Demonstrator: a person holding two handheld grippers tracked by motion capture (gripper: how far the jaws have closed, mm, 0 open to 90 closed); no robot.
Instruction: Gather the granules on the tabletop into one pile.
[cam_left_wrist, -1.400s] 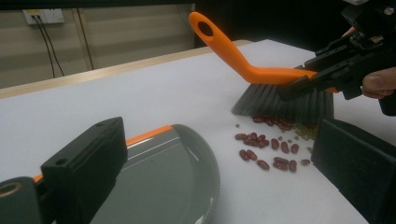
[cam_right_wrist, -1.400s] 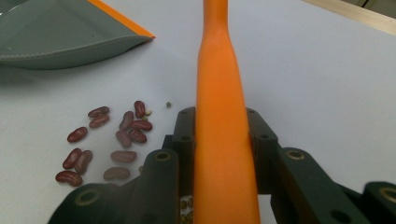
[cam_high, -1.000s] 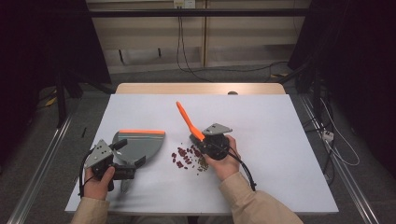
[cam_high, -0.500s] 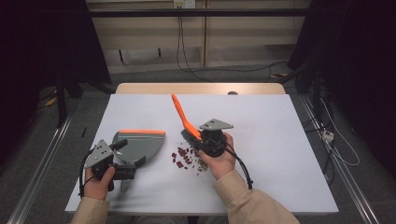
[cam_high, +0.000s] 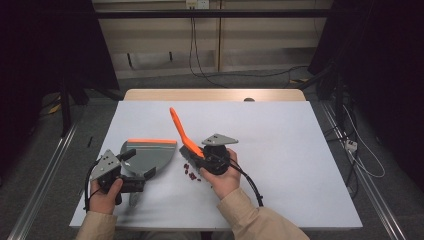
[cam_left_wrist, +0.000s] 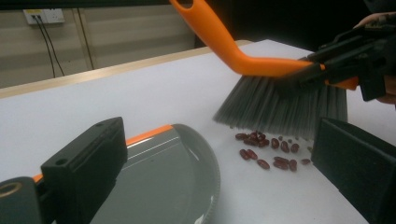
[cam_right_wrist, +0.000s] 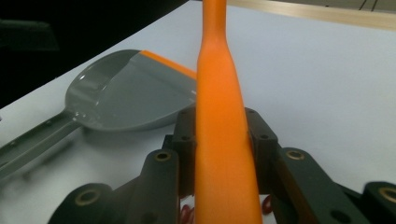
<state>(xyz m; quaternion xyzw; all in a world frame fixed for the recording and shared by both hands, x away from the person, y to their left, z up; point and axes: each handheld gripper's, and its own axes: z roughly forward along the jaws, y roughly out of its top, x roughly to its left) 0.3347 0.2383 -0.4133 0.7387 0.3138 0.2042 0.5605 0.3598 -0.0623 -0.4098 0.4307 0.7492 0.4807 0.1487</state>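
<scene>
Right gripper (cam_high: 202, 155) fingers are clamping the orange brush (cam_high: 181, 131) over the beans (cam_left_wrist: 268, 148); left gripper (cam_high: 132, 167) fingers are gaping beside the dustpan (cam_high: 150, 155).

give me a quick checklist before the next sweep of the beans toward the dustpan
1. Right gripper clamped on the brush: ok, jaws close on both sides of the orange handle.
2. Bristles close behind the beans: ok, just above the pile.
3. Dustpan lying flat on the table: ok.
4. Dustpan's orange-edged lip facing the beans: not ok, its rounded side faces them.
5. Left gripper holding the dustpan: cannot tell; jaws look open.
6. Path between beans and dustpan free: ok.
</scene>
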